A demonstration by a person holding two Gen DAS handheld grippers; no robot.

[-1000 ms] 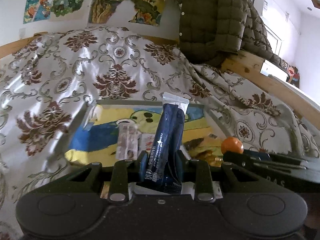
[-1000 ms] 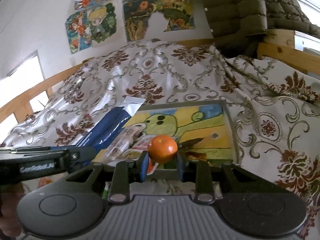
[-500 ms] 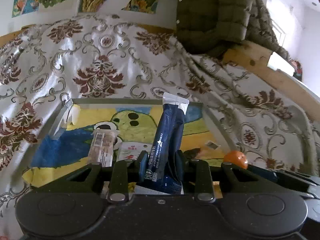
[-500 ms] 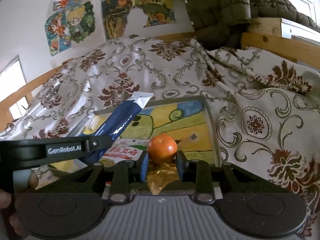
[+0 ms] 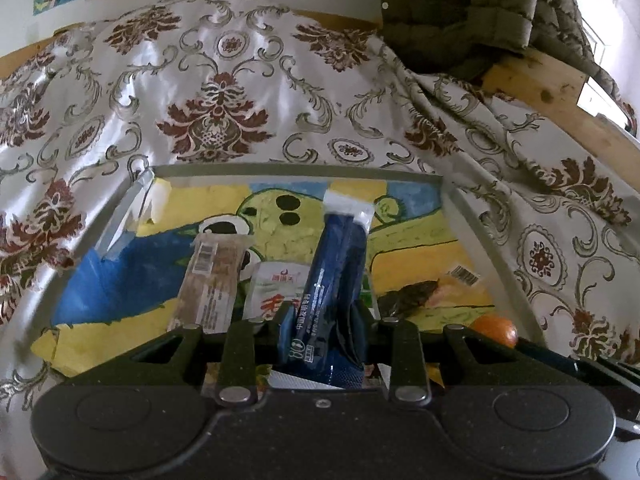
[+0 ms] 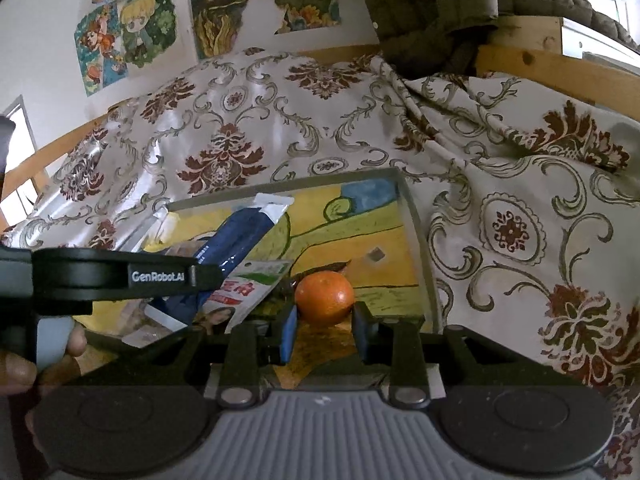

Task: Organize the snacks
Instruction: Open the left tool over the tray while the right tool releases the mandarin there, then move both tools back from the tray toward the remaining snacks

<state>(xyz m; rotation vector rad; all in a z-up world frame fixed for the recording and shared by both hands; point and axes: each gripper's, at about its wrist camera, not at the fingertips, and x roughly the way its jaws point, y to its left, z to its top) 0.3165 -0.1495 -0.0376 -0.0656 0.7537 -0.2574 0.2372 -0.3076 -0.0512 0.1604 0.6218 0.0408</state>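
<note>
A home bedroom: patterned bedspread, wooden bed frame, cartoon posters, hung padded jacket.

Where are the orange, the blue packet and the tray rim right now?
orange [image 6: 325, 298], right wrist view, middle of its peel.
blue packet [image 5: 335, 272], left wrist view, mid-body above the tongs.
tray [image 5: 304, 169], left wrist view, far rim.

Navy packet, orange fruit, maroon-scrolled cloth, possibly yellow-painted tray.
</note>
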